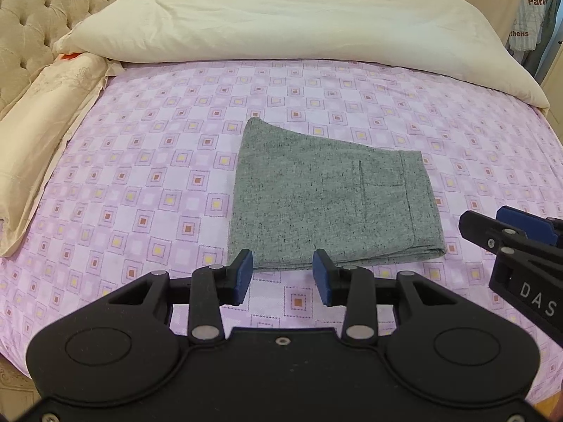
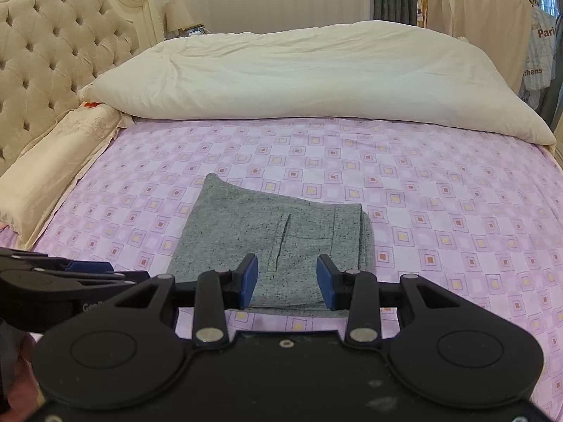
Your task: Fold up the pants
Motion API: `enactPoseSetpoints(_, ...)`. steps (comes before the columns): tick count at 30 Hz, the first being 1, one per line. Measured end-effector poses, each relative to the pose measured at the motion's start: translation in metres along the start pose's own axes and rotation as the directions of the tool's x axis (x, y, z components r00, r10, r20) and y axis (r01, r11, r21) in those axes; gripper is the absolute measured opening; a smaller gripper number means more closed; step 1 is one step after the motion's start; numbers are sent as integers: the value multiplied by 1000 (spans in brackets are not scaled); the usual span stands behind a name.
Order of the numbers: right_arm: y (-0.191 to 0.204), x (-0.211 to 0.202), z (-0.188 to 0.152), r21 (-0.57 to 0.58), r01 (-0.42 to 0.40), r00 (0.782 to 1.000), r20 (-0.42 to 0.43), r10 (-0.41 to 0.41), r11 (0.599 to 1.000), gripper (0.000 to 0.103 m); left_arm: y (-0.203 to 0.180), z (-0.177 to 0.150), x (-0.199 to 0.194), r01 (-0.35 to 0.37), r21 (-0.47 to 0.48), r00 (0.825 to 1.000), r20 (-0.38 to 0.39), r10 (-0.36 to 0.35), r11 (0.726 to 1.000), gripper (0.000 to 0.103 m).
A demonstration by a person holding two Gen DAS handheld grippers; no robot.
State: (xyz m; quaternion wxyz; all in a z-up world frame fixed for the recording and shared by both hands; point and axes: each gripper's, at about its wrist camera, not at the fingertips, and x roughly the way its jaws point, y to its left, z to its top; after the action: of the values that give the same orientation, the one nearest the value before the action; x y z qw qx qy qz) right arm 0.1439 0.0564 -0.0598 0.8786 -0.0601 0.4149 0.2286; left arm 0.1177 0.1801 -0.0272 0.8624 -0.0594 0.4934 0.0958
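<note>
Left wrist — pants (image 1: 327,197) folded, tools apart.

Lettering on hanging shirts (image 1: 527,17) cut off at the frame edge.

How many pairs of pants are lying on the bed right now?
1. The grey pants lie folded in the middle of the purple checked sheet, just ahead of both open grippers. More could be hidden under the cream duvet at the far side.

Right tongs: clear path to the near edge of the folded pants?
Probably yes. The right tongs stand open, facing the near edge of the folded grey pants on the bed sheet; nothing lies between, and the left tongs sit off to the side.
</note>
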Motion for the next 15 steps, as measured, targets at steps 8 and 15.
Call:
enactPoseSetpoints(8, -4, 2, -1, 6, -3, 1000, -6, 3, 1000, 39, -1, 0, 2, -1, 10, 1000, -8, 1, 1000, 47)
enactPoseSetpoints(15, -5, 3, -1, 11, -7, 1000, -9, 7, 1000, 39, -1, 1, 3, -5, 5, 1000, -10, 5, 1000, 47)
